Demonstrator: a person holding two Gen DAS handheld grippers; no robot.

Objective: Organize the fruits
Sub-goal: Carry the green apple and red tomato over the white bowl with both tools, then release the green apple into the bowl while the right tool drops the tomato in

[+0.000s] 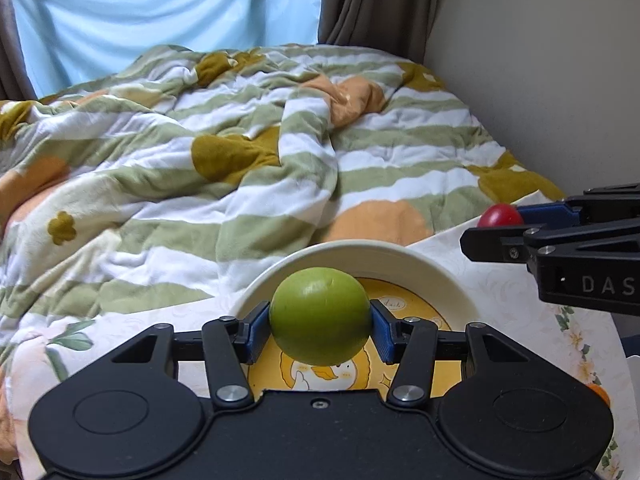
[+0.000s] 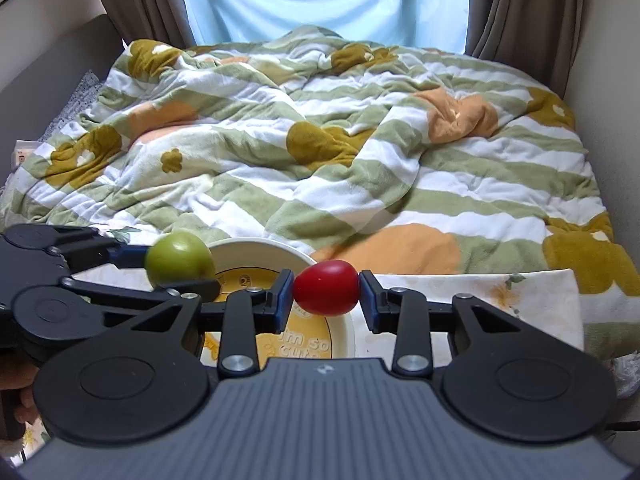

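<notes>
My left gripper (image 1: 320, 326) is shut on a round green fruit (image 1: 320, 316), held just above a cream bowl (image 1: 400, 254) with a yellow cartoon bottom. In the right wrist view the same green fruit (image 2: 178, 258) hangs over the bowl's left rim (image 2: 256, 245). My right gripper (image 2: 326, 292) is shut on a red egg-shaped fruit (image 2: 326, 287), held over the bowl's right side. From the left wrist view the right gripper (image 1: 496, 226) comes in from the right with the red fruit (image 1: 500, 216) partly hidden behind its fingers.
The bowl stands on a white floral cloth (image 2: 520, 296) at the near edge of a bed. A rumpled green-and-white striped quilt (image 1: 240, 140) covers the bed beyond. Curtains (image 2: 520, 4) and a wall close off the back and right side. An orange object (image 1: 600, 394) peeks out at lower right.
</notes>
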